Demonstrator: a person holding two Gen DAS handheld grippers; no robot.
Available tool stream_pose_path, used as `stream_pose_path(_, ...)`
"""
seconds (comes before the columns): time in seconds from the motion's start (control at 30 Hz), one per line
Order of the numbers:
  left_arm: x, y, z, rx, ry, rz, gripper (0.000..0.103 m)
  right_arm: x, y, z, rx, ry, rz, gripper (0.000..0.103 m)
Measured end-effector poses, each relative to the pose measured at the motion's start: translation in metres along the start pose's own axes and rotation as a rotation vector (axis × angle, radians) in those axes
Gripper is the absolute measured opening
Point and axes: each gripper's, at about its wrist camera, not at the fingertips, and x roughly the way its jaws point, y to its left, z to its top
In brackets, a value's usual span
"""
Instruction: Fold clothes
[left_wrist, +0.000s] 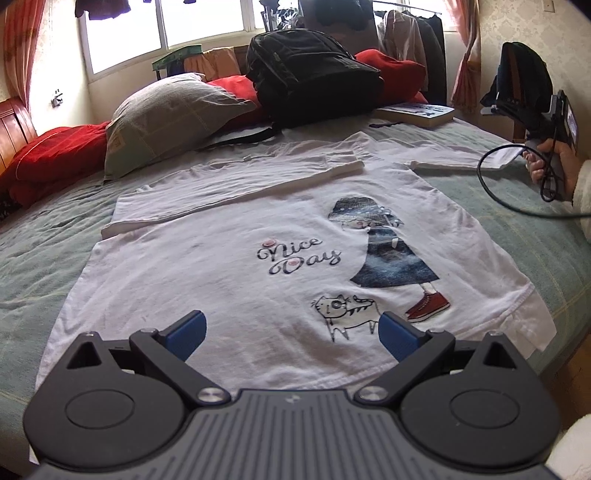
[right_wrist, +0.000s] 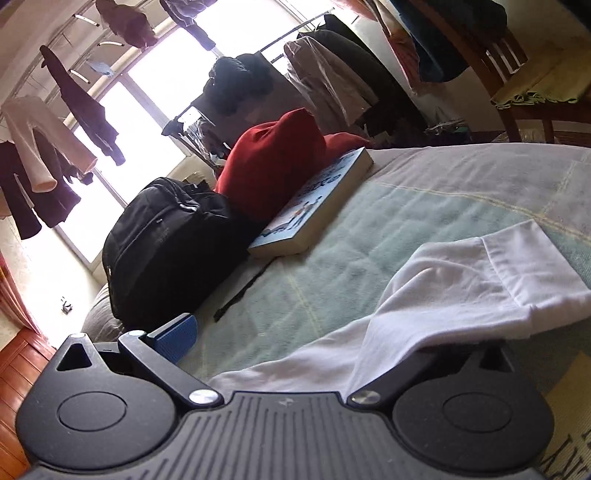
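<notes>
White cotton, a long-sleeved T-shirt with a "Nice Day" print (left_wrist: 280, 258), lies face up on my green quilted bed (left_wrist: 44, 236), its long axis running from the hem under my left gripper (left_wrist: 291, 332) toward the pillow end. One sleeve is folded across the chest. The other sleeve (right_wrist: 461, 288) points to the bed's right edge, draped over one finger of my right gripper (right_wrist: 295, 339). Both jaws stand wide, gripping nothing, and the right one is nearer that loose sleeve.
</notes>
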Motion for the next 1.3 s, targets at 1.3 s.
stream_pose_path(1.3,-0.016,0.078,-0.006,0.018,0.05,-0.026,0.099,0.073,0.246,-0.1,-0.181,0.211,0.194,0.103)
